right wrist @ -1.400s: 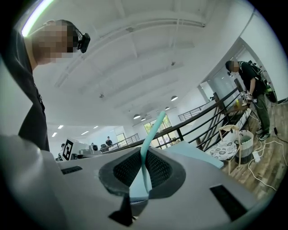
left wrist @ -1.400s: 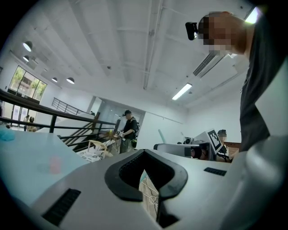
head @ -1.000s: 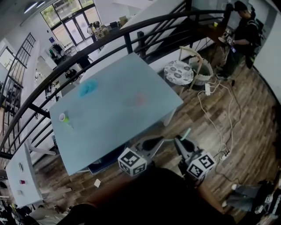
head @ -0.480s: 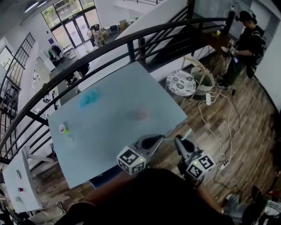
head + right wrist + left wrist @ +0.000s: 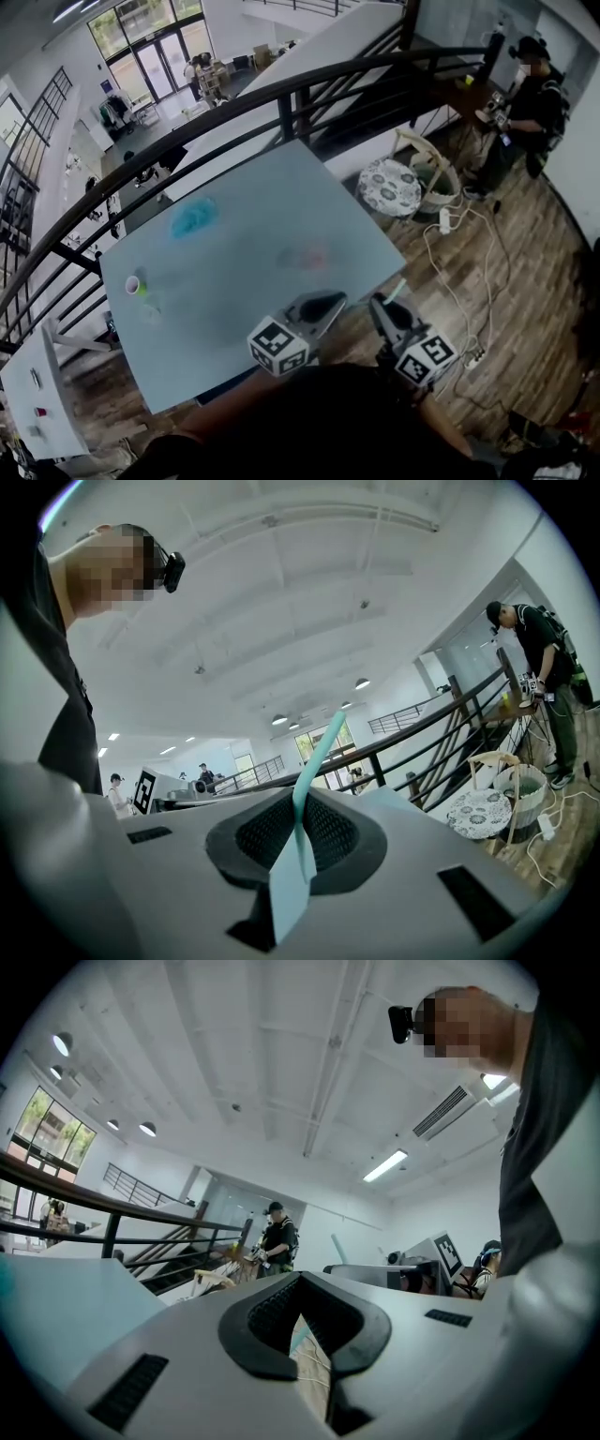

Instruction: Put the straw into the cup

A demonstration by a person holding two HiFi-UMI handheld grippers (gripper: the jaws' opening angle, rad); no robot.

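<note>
Straw (image 5: 319,747) sits pinched in the right gripper (image 5: 298,836) just beside the table (image 5: 244,272). Left gripper (image 5: 305,1326) is pressed together, empty. Cup (image 5: 134,284) stands at the table's far left corner.

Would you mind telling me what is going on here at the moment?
A person holds a gripper in each hand at the near edge of a pale blue table. The right gripper is clamped on a teal straw. The left gripper is shut and empty. The cup stands on the table's left side, with no straw in it yet.
</note>
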